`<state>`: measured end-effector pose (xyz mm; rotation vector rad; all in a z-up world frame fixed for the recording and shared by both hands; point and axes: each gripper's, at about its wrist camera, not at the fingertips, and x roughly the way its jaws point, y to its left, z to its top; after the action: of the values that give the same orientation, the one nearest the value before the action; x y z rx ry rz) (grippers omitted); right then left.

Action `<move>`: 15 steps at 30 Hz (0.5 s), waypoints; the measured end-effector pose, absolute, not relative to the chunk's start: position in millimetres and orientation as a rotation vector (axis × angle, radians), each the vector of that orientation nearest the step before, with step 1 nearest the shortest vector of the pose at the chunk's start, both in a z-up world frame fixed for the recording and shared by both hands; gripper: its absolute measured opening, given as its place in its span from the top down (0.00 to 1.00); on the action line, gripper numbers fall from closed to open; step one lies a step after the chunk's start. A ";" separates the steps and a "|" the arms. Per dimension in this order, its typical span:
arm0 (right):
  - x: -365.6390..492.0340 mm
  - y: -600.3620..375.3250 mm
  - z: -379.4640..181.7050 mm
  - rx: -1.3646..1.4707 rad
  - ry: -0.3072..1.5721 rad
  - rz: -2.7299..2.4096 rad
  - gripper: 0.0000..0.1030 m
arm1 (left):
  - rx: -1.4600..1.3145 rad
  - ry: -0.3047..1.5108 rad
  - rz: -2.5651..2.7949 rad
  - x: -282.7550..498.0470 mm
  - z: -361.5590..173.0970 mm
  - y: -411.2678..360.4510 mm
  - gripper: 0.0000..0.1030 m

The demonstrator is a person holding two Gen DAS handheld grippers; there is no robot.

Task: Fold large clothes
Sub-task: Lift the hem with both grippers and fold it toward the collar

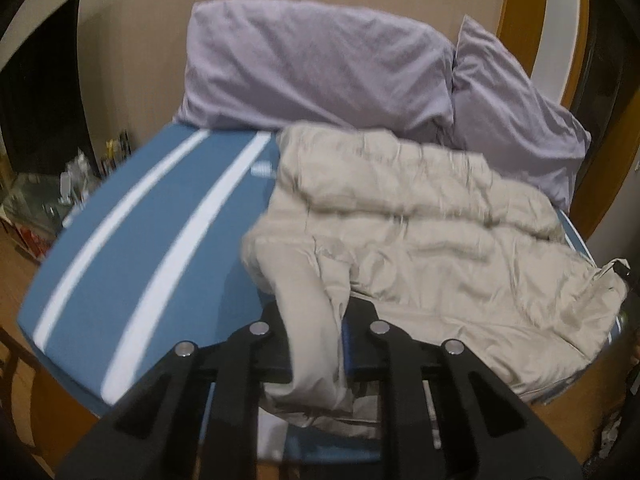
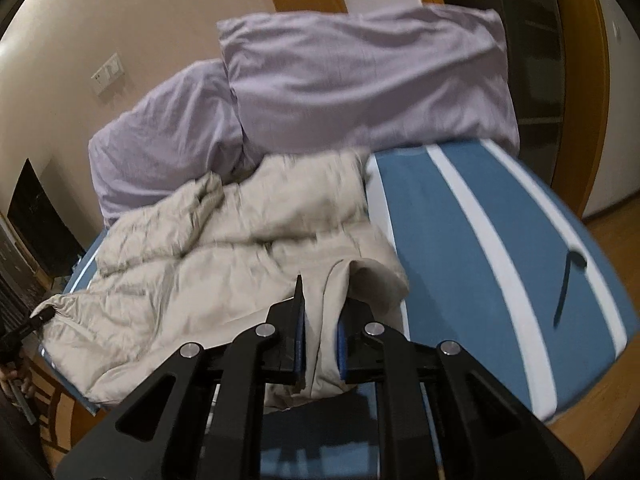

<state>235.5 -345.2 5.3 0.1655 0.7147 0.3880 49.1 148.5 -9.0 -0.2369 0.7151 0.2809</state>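
Both tongs are biting cloth: left gripper [image 1: 316,320] clamped on a bunched edge of the beige padded jacket [image 1: 420,232], right gripper [image 2: 322,320] pinching another fold of that jacket [image 2: 224,240] between its blue pads [image 2: 301,340]. Jacket lies crumpled across the blue white-striped bed cover [image 1: 132,248], just in front of two lilac pillows [image 1: 312,64] against the wall.

A blue, white-striped bed [image 1: 132,248] carries a crumpled beige jacket [image 1: 420,240] and two lilac pillows [image 1: 312,64].
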 end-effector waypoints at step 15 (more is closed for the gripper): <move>338.2 -296.6 47.4 0.100 0.649 0.313 0.88 | -0.202 0.643 0.369 163.3 49.3 172.8 0.85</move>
<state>338.2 -296.6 47.4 0.1003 0.6488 0.3130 163.3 172.8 49.3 -0.2022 0.6427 0.3694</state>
